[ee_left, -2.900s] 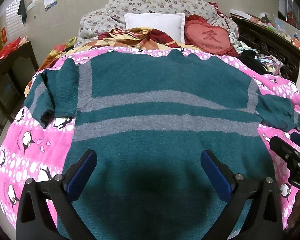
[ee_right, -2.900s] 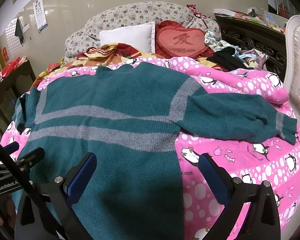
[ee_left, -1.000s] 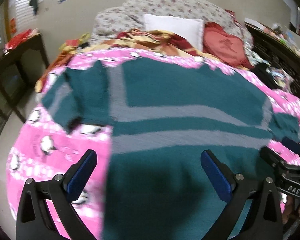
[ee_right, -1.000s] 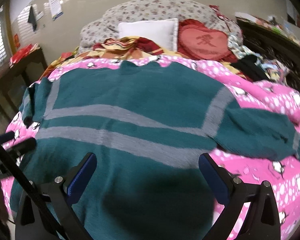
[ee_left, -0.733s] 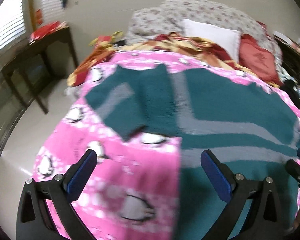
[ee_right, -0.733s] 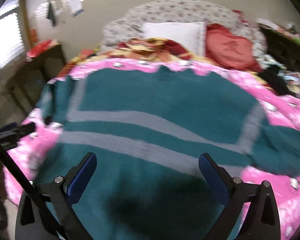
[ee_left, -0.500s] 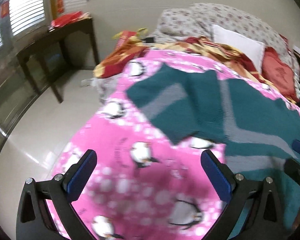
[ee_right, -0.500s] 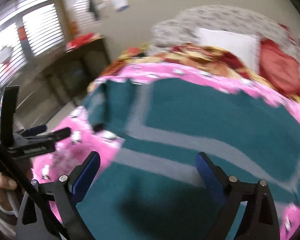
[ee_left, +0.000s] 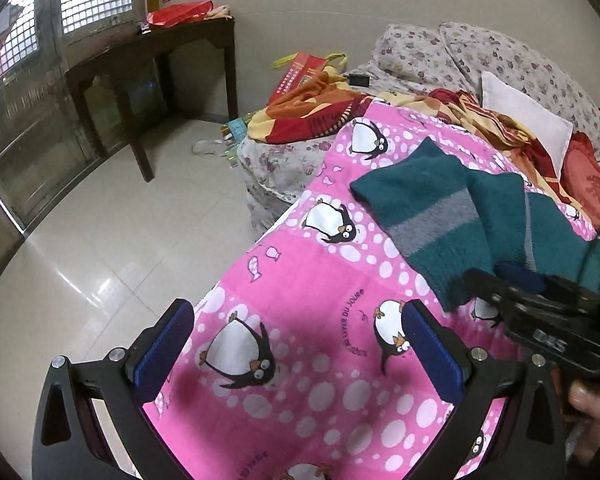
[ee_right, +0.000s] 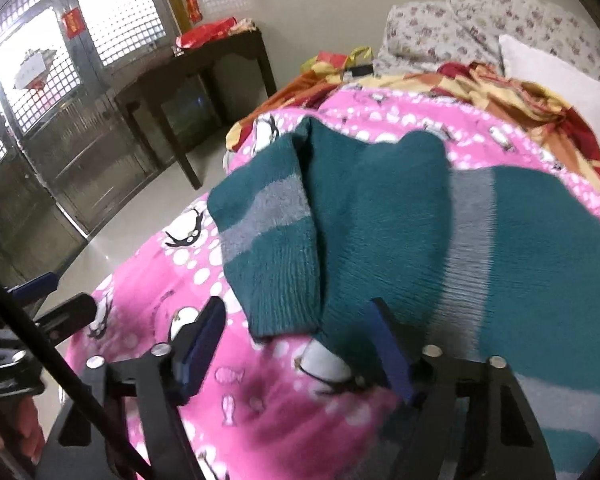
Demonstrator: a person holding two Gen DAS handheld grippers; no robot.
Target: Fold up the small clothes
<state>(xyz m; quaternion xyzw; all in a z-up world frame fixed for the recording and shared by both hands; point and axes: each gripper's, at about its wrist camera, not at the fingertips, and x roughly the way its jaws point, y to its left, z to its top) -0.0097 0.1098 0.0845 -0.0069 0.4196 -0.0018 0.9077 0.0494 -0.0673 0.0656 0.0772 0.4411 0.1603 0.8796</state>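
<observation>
Right claw (ee_right: 296, 344) was closing, jaws half apart, the sweater's (ee_right: 380, 232) sleeve cuff (ee_right: 276, 280) just ahead, nothing pinched yet. Left claw (ee_left: 296, 348) stood wide over bare pink blanket (ee_left: 324, 360), empty. Sweater lay flat on the bed, sleeve doubled back. Thick knit: soft, floppy, grippy; likely best taken at the cuff. Bed edge and floor (ee_left: 100, 240) close on the left.

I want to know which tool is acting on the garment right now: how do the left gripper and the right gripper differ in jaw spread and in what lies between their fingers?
The left gripper stands wide open, while the right gripper is narrower, its jaws closing. The left gripper has only the pink penguin blanket between its fingers; the right gripper has the edge of the teal sweater there, beside its folded sleeve, not visibly pinched. Both have blue pads and point down at the bed.
</observation>
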